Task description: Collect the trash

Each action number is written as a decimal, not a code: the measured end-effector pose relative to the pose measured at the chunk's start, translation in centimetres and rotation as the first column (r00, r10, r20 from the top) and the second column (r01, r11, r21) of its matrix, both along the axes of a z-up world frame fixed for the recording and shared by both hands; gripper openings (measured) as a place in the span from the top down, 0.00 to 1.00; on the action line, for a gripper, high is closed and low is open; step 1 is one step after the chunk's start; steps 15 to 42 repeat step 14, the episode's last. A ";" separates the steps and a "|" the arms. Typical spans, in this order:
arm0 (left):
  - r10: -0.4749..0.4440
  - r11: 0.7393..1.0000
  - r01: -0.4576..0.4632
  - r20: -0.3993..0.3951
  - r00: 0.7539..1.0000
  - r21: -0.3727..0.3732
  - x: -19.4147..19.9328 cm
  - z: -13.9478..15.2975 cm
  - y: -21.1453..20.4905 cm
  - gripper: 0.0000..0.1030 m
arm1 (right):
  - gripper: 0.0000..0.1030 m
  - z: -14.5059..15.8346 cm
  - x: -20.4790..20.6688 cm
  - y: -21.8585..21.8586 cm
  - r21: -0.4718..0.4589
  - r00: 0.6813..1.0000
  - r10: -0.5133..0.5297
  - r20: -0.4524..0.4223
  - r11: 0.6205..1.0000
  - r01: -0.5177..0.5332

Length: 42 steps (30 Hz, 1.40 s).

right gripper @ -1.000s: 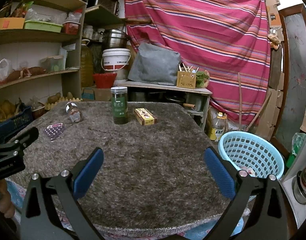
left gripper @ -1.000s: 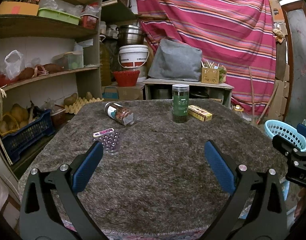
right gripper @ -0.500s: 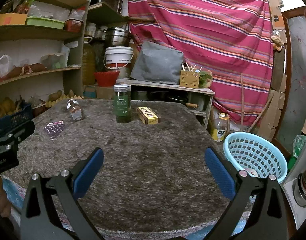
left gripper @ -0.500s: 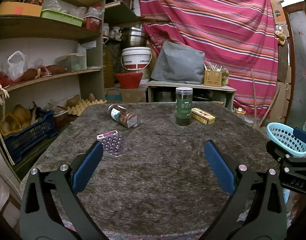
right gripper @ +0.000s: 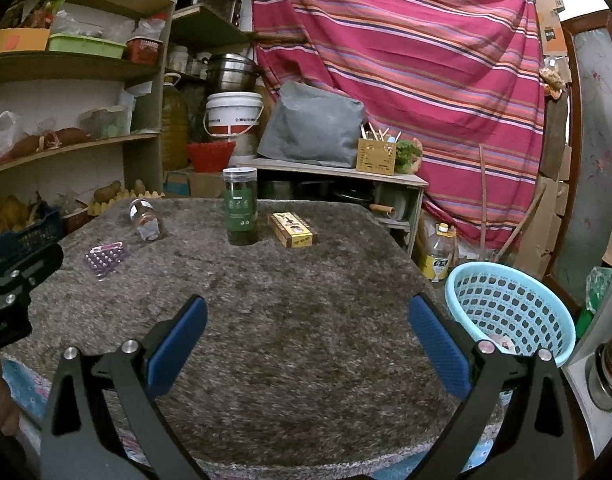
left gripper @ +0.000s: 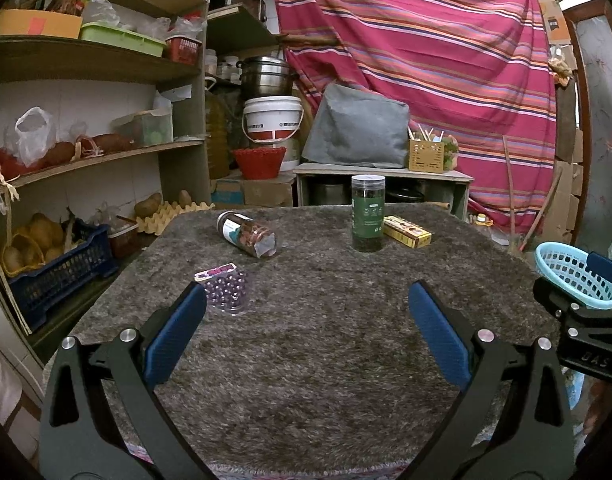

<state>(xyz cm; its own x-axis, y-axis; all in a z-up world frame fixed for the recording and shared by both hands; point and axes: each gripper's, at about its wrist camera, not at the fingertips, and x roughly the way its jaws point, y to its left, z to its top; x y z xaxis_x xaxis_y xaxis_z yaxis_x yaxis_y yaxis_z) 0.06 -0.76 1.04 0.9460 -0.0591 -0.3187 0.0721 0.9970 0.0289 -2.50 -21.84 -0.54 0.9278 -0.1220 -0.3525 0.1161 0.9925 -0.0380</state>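
Both the left claw (left gripper: 306, 320) and right claw (right gripper: 308, 322) gape wide and empty above the desk (right gripper: 306, 300), presumably poised to grab the blister pack (left gripper: 226, 286) for the basket (right gripper: 510, 308).

near half of desk (right gripper: 306, 320): bare carpet, open passage | far half: blister pack (left gripper: 226, 286) left, lying bottle (left gripper: 246, 234) behind it, upright green jar (left gripper: 368, 212) touching yellow box (left gripper: 408, 232), wide gap between bottle and jar | right edge: blue basket (right gripper: 510, 304) just beside desk
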 end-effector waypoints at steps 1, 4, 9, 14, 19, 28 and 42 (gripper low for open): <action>0.000 1.000 0.000 0.001 1.000 0.001 0.0 0.0 0.0 0.05 | 0.04 0.0 0.1 0.0 0.000 1.000 -0.001 -0.001 1.000 0.001; -0.001 1.000 0.001 0.001 1.000 0.000 0.0 0.0 0.0 0.05 | 0.04 0.0 0.2 -0.2 0.005 1.000 -0.002 -0.002 1.000 0.002; 0.001 1.000 -0.001 -0.001 1.000 0.001 0.0 0.0 0.0 0.05 | 0.04 -0.1 0.3 -0.3 0.003 1.000 -0.003 -0.004 1.000 0.003; -0.011 1.000 0.011 -0.023 1.000 -0.012 0.5 -0.2 0.1 0.05 | 0.04 -0.2 0.5 -0.3 0.002 1.000 -0.004 -0.008 1.000 0.004; -0.011 1.000 0.011 -0.023 1.000 -0.012 0.5 -0.2 0.1 0.05 | 0.04 -0.2 0.5 -0.3 0.002 1.000 -0.004 -0.008 1.000 0.004; -0.011 1.000 0.011 -0.023 1.000 -0.012 0.5 -0.2 0.1 0.05 | 0.04 -0.2 0.5 -0.3 0.002 1.000 -0.004 -0.008 1.000 0.004; -0.011 1.000 0.011 -0.023 1.000 -0.012 0.5 -0.2 0.1 0.05 | 0.04 -0.2 0.5 -0.3 0.002 1.000 -0.004 -0.008 1.000 0.004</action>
